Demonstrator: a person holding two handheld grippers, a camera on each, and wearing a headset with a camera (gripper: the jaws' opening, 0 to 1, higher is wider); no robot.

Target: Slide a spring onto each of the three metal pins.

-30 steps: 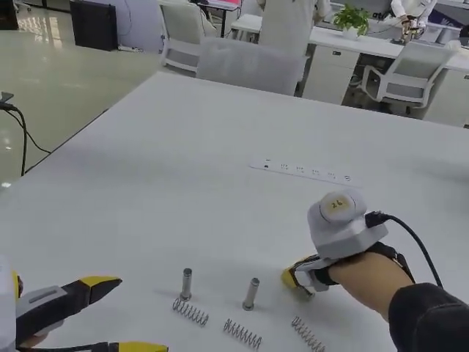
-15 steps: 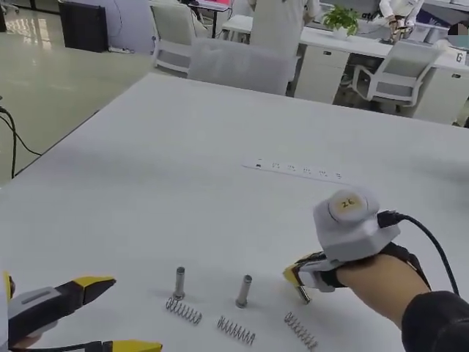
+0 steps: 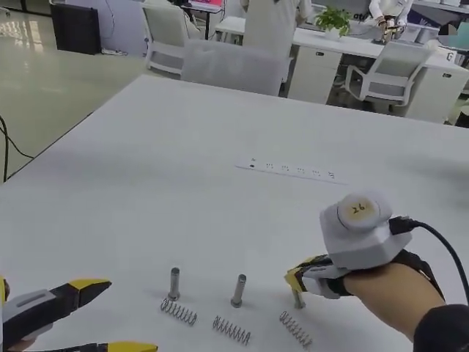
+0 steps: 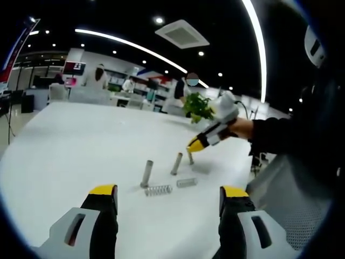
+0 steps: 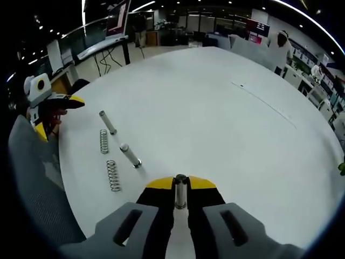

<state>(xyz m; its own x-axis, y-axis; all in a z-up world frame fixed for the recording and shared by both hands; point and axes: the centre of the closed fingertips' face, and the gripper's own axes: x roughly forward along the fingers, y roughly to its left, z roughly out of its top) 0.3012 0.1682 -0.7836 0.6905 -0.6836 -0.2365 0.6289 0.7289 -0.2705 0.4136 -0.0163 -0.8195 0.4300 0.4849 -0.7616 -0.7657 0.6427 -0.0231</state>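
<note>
table [image 3: 146, 161]: white; chairs [image 3: 388, 73]: grey-white; plant [image 3: 333, 18]: potted, green; floor [image 3: 44, 81]: glossy; strip lights [image 4: 129, 47]: overhead, lit

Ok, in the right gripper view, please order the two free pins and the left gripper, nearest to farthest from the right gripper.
1. Middle pin, just left of the right gripper holding the third pin.
2. Far pin, further left.
3. Left gripper, at the left edge.

right tool [image 3: 294, 277]: grey, yellow tips | black cable [image 3: 423, 226] | dark sleeve [image 3: 448, 331]
</note>
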